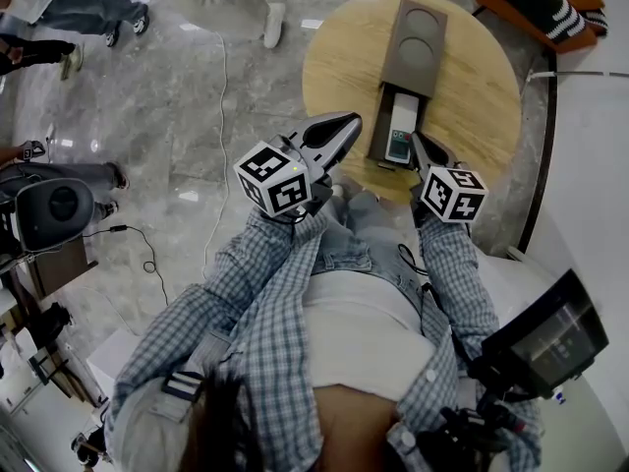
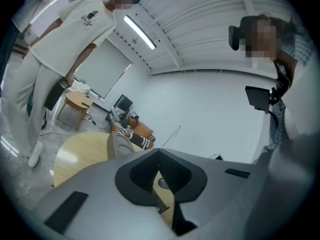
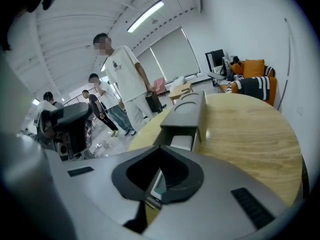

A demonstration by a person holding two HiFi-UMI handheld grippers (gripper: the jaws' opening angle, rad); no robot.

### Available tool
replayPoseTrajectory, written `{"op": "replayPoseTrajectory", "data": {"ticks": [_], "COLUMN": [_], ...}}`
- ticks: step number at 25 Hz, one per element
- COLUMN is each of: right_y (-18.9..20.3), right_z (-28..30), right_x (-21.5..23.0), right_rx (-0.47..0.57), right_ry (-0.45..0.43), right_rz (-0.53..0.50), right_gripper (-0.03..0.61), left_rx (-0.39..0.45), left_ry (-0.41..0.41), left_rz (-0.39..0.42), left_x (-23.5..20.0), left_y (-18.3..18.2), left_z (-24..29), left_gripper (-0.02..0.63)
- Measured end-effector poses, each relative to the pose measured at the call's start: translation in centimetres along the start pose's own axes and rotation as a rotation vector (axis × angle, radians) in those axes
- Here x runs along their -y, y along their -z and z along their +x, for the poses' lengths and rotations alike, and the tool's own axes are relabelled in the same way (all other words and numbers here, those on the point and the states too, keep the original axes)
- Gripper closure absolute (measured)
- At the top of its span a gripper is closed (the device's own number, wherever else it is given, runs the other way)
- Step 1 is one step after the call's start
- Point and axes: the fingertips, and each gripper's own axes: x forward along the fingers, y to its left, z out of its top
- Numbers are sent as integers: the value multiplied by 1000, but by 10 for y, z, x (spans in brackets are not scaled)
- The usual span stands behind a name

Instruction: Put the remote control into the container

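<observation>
A long grey container lies on the round wooden table, its open tray end toward me. The white remote control with a teal patch lies in that tray. My right gripper is shut, its tips just right of the tray's near end, nothing between them. In the right gripper view the container lies ahead and the remote shows under the shut jaws. My left gripper is shut and empty, hovering at the table's near-left edge, left of the tray. The left gripper view shows the container beyond the jaws.
Several people stand on the marble floor beyond the table to the left. An orange chair with a striped cushion is at the far right. A black stool and a cable are at the left. A white wall runs along the right.
</observation>
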Motion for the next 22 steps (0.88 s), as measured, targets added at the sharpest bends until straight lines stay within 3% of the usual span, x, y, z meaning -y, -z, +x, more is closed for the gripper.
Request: {"op": "replayPoseTrajectory", "data": {"ticks": [9,15,22], "right_y": [-48,-74,-83], "right_z": [-29,-46,-59], "right_x": [-15,-20,-25], "right_rx": [249,346,376], "right_ry": [31,66,94], "right_rz": [-205,-280,-321], "right_gripper": [572,572,572], "left_rx": [-3,14,-10], "left_ry": [-87,-109,-67], "left_rz": [84,118,300], "left_x": [-4,-9,9], "left_y": [0,-9,-16], "left_z": [14,17,22], "left_gripper": [604,604,604]}}
